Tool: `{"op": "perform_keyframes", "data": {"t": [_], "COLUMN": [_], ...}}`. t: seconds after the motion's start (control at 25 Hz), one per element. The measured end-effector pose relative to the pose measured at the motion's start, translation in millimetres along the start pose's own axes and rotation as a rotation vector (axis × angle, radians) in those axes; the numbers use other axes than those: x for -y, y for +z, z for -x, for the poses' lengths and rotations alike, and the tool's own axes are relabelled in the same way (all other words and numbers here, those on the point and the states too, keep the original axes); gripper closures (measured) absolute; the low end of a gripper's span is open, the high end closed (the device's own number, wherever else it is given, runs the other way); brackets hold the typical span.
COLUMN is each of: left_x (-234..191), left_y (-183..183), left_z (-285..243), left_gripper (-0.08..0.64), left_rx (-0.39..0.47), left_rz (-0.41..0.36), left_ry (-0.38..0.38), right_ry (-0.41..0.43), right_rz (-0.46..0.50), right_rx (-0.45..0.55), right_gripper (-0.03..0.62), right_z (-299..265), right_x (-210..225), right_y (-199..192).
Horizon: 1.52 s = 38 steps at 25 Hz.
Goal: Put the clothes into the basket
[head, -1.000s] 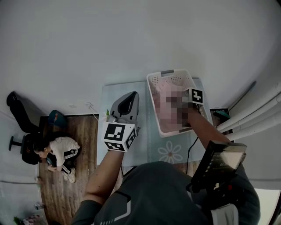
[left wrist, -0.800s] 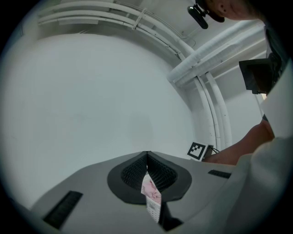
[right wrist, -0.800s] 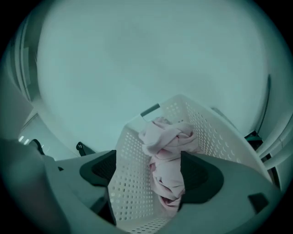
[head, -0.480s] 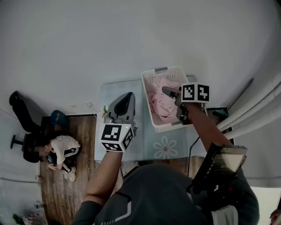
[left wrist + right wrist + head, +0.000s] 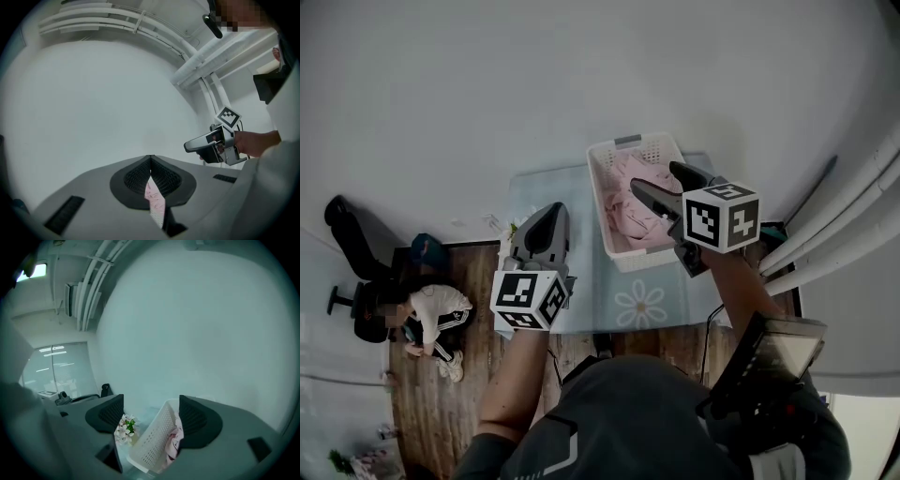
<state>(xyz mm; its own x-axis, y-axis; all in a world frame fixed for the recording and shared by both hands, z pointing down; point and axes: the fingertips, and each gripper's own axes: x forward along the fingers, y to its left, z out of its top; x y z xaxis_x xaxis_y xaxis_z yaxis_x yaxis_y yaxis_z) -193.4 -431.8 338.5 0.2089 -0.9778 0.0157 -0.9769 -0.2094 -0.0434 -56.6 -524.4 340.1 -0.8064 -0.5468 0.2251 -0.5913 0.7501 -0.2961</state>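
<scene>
A white slatted basket (image 5: pixel 602 202) stands on the pale blue table (image 5: pixel 581 281) with pink clothes (image 5: pixel 628 187) heaped inside. My right gripper (image 5: pixel 656 178) hangs above the basket's right side, open and empty; its jaws have just been closing a little. In the right gripper view the basket (image 5: pixel 152 441) and the pink clothes (image 5: pixel 174 442) lie low between the spread jaws. My left gripper (image 5: pixel 553 208) points at the wall, left of the basket. In the left gripper view it (image 5: pixel 150 159) is shut, with a sliver of pink patterned cloth (image 5: pixel 154 200) pinched between the pads.
A small bunch of white flowers (image 5: pixel 124 427) stands on the table left of the basket. A person (image 5: pixel 436 314) crouches on the wooden floor (image 5: pixel 469 394) at the left, near a dark chair (image 5: pixel 356 309). White pipes (image 5: pixel 853 234) run along the right wall.
My right gripper has risen out of the basket and now hangs above it, rolled over. The left gripper has drifted leftwards, still shut.
</scene>
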Motion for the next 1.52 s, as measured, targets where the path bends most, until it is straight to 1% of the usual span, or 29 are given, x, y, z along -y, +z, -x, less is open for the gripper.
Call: {"op": "perform_keyframes", "data": {"t": [0.12,0.28,0.36,0.48,0.6,0.68,0.76,0.8,0.88,0.92,1.08,1.2,1.36,1.52], "left_x": [10,21,25,30,23,11,-4,-10,-22,-27,-36,-42,-54,-64], "left_y": [0,0,0,3,6,7,10,13,18,19,20,19,19,20], "left_z": [8,18,24,31,38,45,53,57,65,68,77,83,90,93], "left_gripper": [0.551,0.551,0.551,0.551,0.551,0.551,0.551,0.551,0.551,0.551,0.551,0.551,0.551,0.551], "left_rx": [-0.027,-0.049,-0.055,-0.037,-0.03,-0.04,-0.031,-0.018,0.0,-0.001,-0.028,-0.03,-0.023,-0.011], "left_rz": [-0.017,-0.022,-0.004,0.05,0.047,0.045,0.067,0.083,0.104,0.102,0.06,0.051,0.06,0.068], "left_ry": [0.004,0.012,0.002,-0.048,-0.059,-0.03,0.002,0.005,-0.005,-0.009,-0.035,-0.049,-0.045,-0.047], "right_ry": [0.017,0.041,0.031,0.007,-0.021,-0.041,-0.055,-0.06,-0.072,-0.078,-0.098,-0.108,-0.144,-0.155], "right_rz": [0.064,0.085,0.09,0.086,0.105,0.102,0.093,0.093,0.097,0.096,0.094,0.1,0.116,0.129], "right_rx": [0.039,0.079,0.086,0.12,0.138,0.143,0.145,0.145,0.147,0.15,0.157,0.147,0.148,0.146], "right_gripper": [0.284,0.39,0.443,0.491,0.513,0.52,0.525,0.528,0.535,0.538,0.552,0.56,0.569,0.577], "right_z": [22,40,45,51,54,54,53,52,48,46,43,40,39,36], "right_x": [-13,-25,-28,-32,-41,-49,-58,-63,-73,-78,-93,-104,-113,-122], "right_y": [8,7,3,4,7,7,3,1,-1,-2,-3,-7,-8,-12]}}
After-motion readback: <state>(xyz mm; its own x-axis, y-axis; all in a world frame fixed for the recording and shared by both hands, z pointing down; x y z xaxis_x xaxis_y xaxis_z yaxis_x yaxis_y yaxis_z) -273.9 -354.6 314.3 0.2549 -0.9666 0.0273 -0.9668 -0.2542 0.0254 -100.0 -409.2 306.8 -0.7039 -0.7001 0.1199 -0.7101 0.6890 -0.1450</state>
